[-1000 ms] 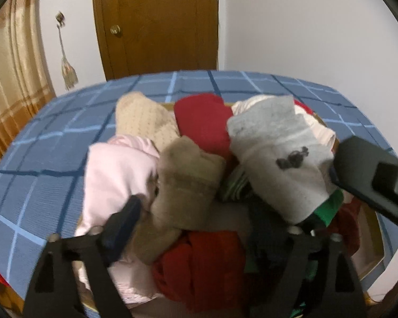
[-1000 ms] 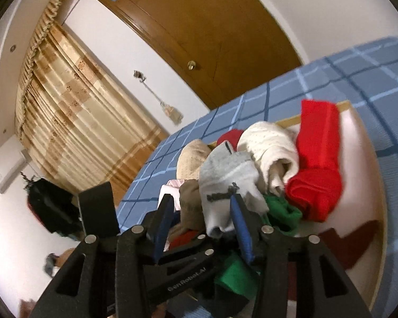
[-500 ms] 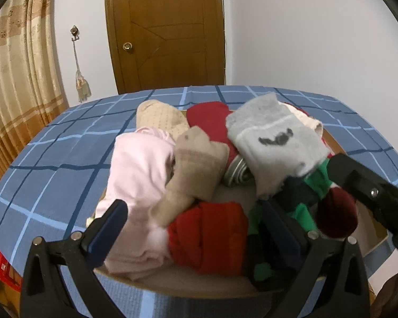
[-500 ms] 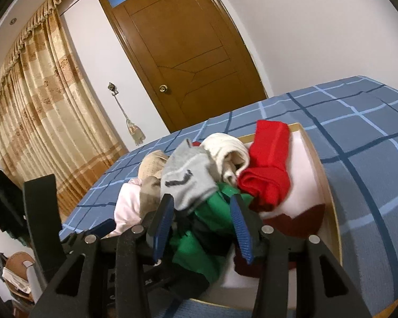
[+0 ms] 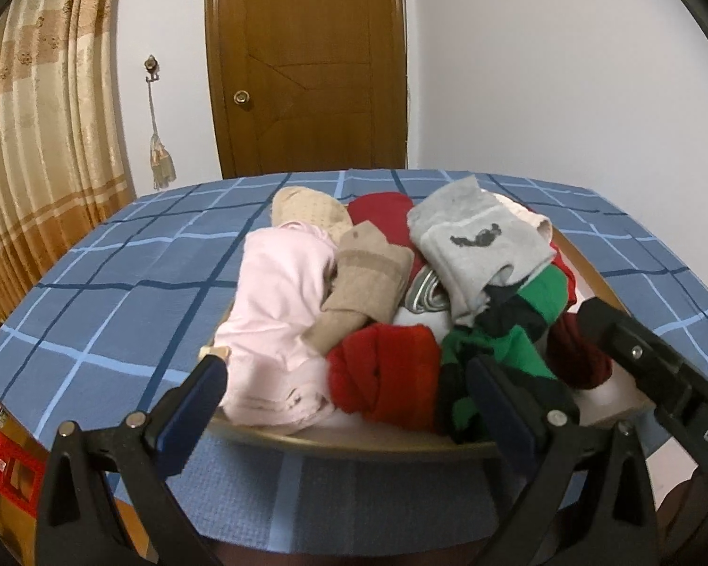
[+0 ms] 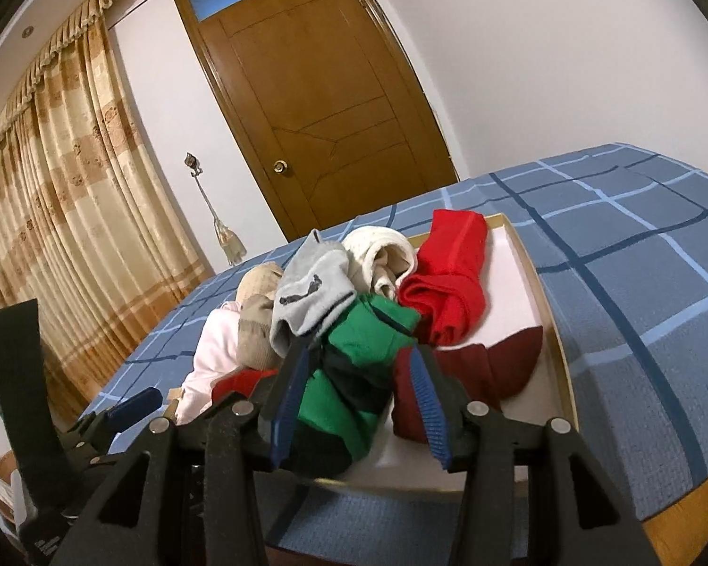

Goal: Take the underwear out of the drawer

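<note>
The underwear (image 5: 391, 302) sits in a loose heap in the middle of both views, filling the drawer (image 6: 550, 311), a shallow wooden tray with a pale floor that rests on a blue checked bed (image 5: 132, 292). In the heap a pink piece (image 5: 278, 311) lies at the lower left of the left wrist view, a tan piece (image 5: 363, 283) beside it, a grey piece with a dark mark (image 5: 476, 245) on top, a bright red roll (image 5: 387, 377) at the front, and a green and black piece (image 6: 354, 363) next to a dark maroon one (image 6: 476, 372). As far as these views show, nothing lies outside the drawer, so the task appears to be at its start with all the removal left. The left tongs (image 5: 347, 412) are spread wide at the bottom of their frame, short of the drawer's near rim, holding nothing. The right tongs (image 6: 358, 405) are partly open at the bottom centre, their blue pads flanking the green and black piece; I cannot tell whether they touch it, but they are not closed on it. Behind stand a brown door (image 5: 307, 66) at top centre and gold curtains (image 5: 37, 141) at left.
</note>
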The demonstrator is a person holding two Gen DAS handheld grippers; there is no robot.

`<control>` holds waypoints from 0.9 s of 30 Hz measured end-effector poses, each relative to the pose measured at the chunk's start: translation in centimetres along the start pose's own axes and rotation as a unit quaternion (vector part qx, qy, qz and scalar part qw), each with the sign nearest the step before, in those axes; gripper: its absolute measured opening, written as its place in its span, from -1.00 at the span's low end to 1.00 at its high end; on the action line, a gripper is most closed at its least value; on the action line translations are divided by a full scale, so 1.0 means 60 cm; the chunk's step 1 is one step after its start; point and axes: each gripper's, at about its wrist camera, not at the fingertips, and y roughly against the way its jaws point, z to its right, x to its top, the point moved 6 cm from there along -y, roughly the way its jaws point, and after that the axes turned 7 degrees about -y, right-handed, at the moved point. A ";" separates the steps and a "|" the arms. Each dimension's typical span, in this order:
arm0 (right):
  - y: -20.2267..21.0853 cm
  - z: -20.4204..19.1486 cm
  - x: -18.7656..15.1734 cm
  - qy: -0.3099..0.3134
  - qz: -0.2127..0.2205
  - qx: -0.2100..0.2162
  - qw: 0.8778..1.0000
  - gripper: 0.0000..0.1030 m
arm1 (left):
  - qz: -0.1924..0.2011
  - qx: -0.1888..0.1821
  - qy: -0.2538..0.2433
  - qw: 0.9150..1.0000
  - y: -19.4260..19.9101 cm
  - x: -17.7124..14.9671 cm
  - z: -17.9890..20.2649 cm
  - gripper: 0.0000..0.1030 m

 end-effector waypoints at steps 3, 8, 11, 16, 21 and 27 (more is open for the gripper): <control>0.010 -0.005 -0.001 0.001 0.005 0.004 1.000 -0.05 | -0.002 -0.002 0.005 1.000 0.006 -0.009 -0.002 0.99; 0.031 -0.018 -0.006 0.012 0.013 0.007 1.000 0.02 | -0.001 -0.001 0.007 1.000 0.019 -0.023 -0.005 0.99; 0.044 -0.024 -0.010 0.015 0.020 0.010 1.000 0.22 | 0.001 0.002 0.008 1.000 0.027 -0.032 -0.005 0.99; 0.061 -0.029 -0.017 0.022 0.022 0.009 0.999 0.23 | -0.002 -0.001 0.006 1.000 0.034 -0.048 -0.002 0.99; 0.076 -0.030 -0.024 0.021 0.029 0.010 0.999 0.24 | 0.001 -0.001 0.001 1.000 0.047 -0.059 -0.001 0.99; 0.098 -0.034 -0.037 0.027 0.030 0.008 0.999 0.24 | 0.010 -0.004 0.008 1.000 0.077 -0.066 -0.008 0.99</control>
